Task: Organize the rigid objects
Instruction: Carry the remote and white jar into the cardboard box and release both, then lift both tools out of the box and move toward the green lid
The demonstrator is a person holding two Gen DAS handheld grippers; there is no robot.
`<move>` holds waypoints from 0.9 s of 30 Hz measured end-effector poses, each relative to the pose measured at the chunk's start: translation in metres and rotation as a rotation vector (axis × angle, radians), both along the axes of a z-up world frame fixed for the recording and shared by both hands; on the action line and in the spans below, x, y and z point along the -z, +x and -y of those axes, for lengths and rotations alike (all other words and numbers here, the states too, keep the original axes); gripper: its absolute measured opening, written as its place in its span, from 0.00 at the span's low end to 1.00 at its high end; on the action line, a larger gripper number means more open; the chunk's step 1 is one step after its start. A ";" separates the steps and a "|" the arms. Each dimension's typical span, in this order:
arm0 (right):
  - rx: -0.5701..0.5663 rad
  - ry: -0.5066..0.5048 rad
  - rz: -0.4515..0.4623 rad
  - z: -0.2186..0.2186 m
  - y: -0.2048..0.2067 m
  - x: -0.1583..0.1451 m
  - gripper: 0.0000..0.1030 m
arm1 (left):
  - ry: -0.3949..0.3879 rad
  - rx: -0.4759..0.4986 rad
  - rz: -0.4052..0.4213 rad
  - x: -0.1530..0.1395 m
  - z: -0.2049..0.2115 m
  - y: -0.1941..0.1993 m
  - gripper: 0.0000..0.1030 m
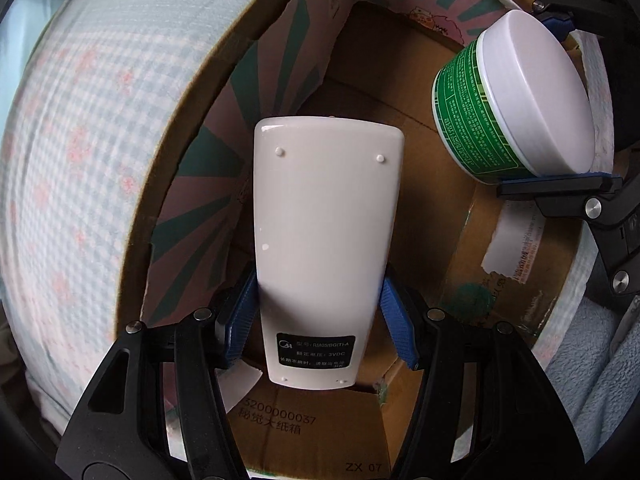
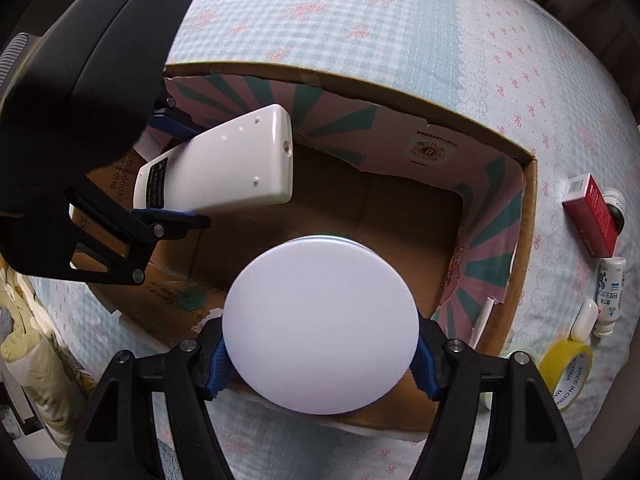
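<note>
My left gripper [image 1: 318, 320] is shut on a white remote control [image 1: 324, 240], back side up, held over the open cardboard box [image 1: 400, 92]. The remote also shows in the right wrist view [image 2: 224, 168], with the left gripper [image 2: 176, 172] around it. My right gripper [image 2: 320, 360] is shut on a round jar with a white lid [image 2: 320, 324], held above the box floor [image 2: 360, 208]. In the left wrist view the jar [image 1: 512, 108] shows a green label, clamped by the right gripper [image 1: 560, 100].
The box stands on a blue-and-pink checked bedspread [image 2: 360, 12]. To its right lie a red carton [image 2: 592, 216], a small white bottle [image 2: 610, 292], a dark-capped bottle [image 2: 616, 204] and a yellow tape roll [image 2: 566, 372]. A cream blanket [image 2: 32, 344] lies at the left.
</note>
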State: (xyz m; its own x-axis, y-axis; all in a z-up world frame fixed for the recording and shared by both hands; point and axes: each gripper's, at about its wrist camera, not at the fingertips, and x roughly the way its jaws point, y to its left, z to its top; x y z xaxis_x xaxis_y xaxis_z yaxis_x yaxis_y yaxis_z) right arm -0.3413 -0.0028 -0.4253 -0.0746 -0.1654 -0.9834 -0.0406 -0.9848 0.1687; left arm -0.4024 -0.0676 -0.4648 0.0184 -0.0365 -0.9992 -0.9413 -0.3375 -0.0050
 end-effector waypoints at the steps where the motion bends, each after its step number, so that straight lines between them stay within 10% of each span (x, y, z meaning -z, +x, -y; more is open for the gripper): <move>1: 0.002 -0.003 0.001 0.000 -0.001 0.004 0.65 | 0.002 -0.005 0.005 0.004 0.001 -0.001 0.53; 13: -0.068 0.000 -0.009 -0.001 0.001 0.017 0.65 | 0.027 -0.001 0.000 0.007 0.007 -0.005 0.54; 15: -0.044 -0.024 -0.034 -0.007 0.004 0.013 0.66 | 0.050 0.000 0.008 0.001 0.008 -0.003 0.68; 16: -0.023 -0.037 -0.058 -0.012 0.006 0.008 0.71 | 0.061 -0.003 0.021 -0.003 0.007 -0.001 0.94; 17: -0.008 -0.052 -0.067 -0.016 0.006 0.004 0.91 | 0.068 -0.003 0.006 -0.007 0.007 0.001 1.00; 27: -0.074 -0.025 -0.008 -0.016 0.016 -0.003 1.00 | 0.115 -0.078 -0.059 -0.032 0.021 0.003 1.00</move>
